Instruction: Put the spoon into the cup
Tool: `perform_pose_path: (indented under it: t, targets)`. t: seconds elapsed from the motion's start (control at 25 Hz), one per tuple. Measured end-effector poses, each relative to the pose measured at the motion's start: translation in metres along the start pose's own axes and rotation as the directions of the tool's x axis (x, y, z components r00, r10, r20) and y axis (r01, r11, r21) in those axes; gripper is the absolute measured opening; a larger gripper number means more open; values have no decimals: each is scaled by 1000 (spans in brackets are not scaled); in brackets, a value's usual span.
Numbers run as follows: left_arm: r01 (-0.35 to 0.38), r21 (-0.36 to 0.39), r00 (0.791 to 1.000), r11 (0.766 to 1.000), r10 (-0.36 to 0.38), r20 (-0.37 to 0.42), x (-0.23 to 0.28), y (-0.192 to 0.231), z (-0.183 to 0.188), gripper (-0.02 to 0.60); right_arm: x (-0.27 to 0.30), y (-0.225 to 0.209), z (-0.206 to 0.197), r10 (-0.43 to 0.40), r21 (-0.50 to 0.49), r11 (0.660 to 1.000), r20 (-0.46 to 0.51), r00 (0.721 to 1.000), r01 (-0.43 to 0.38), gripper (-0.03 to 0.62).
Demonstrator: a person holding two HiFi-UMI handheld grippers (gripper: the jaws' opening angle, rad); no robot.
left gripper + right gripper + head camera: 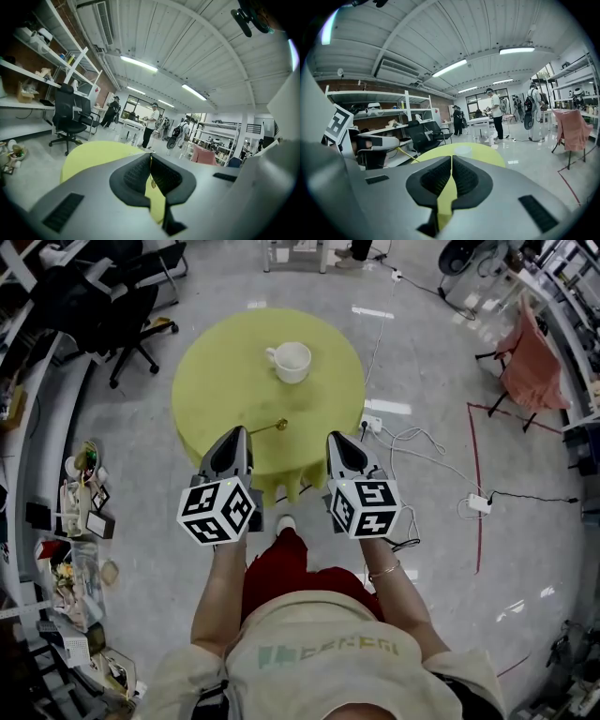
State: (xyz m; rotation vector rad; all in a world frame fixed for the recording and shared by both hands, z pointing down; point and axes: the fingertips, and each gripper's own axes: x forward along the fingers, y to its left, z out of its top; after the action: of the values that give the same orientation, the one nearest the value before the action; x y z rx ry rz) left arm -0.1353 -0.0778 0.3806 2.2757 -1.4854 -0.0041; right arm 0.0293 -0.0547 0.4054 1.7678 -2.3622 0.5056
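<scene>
While the left gripper (pixel 245 431) pinched the spoon (pixel 270 427) over the near edge of the yellow table (pixel 211 381), the right gripper (pixel 334 438) was pressed together on nothing; the cup (pixel 292 362) stood upright mid-table, apart from both.

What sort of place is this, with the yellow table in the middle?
Probably a lab or workshop hall rather than a home. Metal shelving loaded with boxes lines one wall, office chairs stand about, and a power strip with trailing leads lies on the bare grey floor.
</scene>
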Motion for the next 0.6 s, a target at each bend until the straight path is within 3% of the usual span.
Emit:
perform_pose_path:
  t: [0.6]
  targets:
    - [55,1,998,998,-55,-10,73,42,31,23,73,-7,18,-74,13,997,-9,997,74,37]
